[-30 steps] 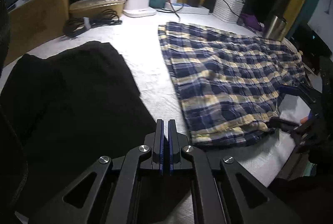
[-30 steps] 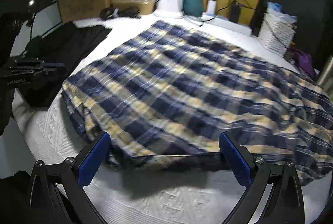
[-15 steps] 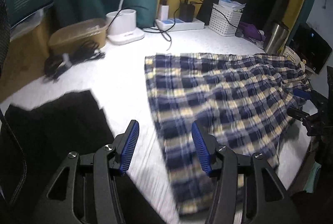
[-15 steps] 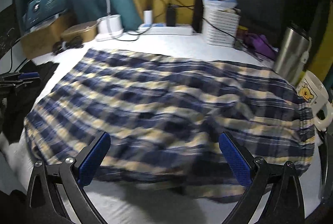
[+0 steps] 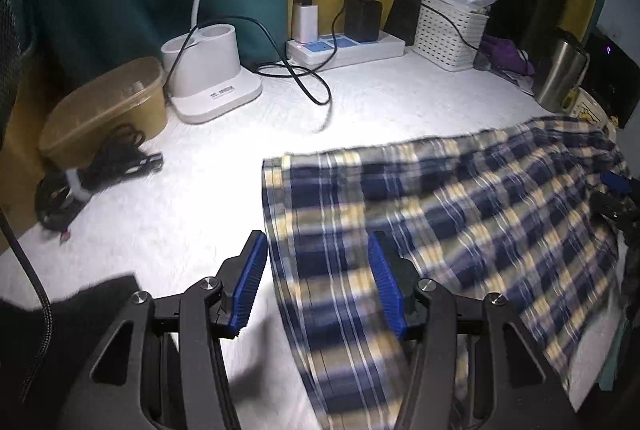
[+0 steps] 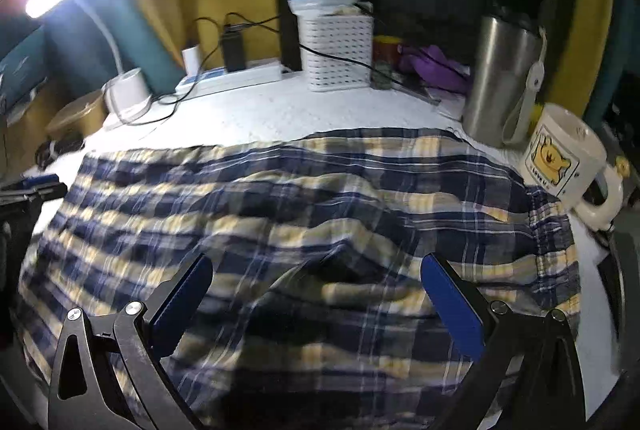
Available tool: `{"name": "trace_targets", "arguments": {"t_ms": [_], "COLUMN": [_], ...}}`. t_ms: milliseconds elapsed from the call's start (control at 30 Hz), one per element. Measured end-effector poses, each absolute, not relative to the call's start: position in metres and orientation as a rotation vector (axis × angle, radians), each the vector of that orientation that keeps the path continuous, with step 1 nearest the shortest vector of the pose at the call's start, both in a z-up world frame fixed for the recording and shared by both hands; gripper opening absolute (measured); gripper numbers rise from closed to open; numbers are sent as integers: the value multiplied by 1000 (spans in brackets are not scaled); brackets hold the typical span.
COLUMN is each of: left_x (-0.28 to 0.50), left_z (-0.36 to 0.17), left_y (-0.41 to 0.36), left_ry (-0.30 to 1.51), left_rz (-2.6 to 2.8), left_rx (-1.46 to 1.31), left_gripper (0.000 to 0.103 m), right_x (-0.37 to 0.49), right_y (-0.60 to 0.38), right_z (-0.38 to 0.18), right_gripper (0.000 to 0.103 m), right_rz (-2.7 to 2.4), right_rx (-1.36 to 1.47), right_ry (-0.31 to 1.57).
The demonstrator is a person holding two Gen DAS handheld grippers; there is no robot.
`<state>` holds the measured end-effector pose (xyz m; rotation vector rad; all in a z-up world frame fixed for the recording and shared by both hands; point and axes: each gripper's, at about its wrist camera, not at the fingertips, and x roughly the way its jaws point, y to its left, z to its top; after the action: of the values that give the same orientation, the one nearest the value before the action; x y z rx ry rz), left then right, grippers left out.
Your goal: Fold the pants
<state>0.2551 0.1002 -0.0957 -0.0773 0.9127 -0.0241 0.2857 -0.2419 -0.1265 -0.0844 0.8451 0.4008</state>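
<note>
Blue and yellow plaid pants (image 5: 460, 214) lie spread flat across the white tabletop (image 5: 208, 190). My left gripper (image 5: 316, 240) hangs open over the pants' left end, its blue pads straddling the edge of the cloth without pressing on it. In the right wrist view the pants (image 6: 280, 198) show a raised fold near the middle. My right gripper (image 6: 317, 262) stands wide open above their near edge, holding nothing. The right gripper's tips (image 5: 616, 190) show at the pants' far right end, and the left gripper (image 6: 32, 190) appears at their left end.
A black garment (image 5: 80, 310) lies at the near left. Along the back stand a brown tub (image 5: 108, 106), coiled cables (image 5: 96, 166), a lamp base (image 5: 208, 70), a power strip (image 5: 348, 46) and a white basket (image 5: 452, 30). A steel tumbler (image 6: 500, 78) and a mug (image 6: 564, 158) crowd the pants' right end.
My left gripper went from shut to open and moved off the black garment to the pants' left end. My right gripper swept rightwards along the pants toward the mug, staying open.
</note>
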Motion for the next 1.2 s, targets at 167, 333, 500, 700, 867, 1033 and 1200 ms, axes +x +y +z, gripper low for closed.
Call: {"name": "trace_targets", "arguments": {"t_ms": [167, 333, 500, 700, 867, 1033, 1200], "left_x": [281, 298, 302, 304, 308, 310, 309], "left_z": [-107, -110, -110, -110, -107, -118, -117], "left_y": [114, 125, 116, 117, 131, 136, 140], "left_ry": [925, 909, 896, 863, 849, 869, 854], "left_rz": [-47, -107, -175, -125, -54, -40, -2], "left_rx": [-99, -131, -77, -36, -16, -52, -53], "left_gripper": [52, 52, 12, 0, 0, 0, 0], "right_x": [299, 317, 331, 343, 361, 371, 374], "right_y": [-241, -248, -257, -247, -225, -207, -207], "right_z": [-126, -126, -130, -134, -130, -145, -150], "right_gripper": [103, 103, 103, 103, 103, 103, 103], "right_rz": [392, 336, 301, 320, 376, 360, 347], "right_rx": [-105, -109, -105, -106, -48, -98, -101], "right_ry": [843, 860, 870, 883, 916, 942, 945]}}
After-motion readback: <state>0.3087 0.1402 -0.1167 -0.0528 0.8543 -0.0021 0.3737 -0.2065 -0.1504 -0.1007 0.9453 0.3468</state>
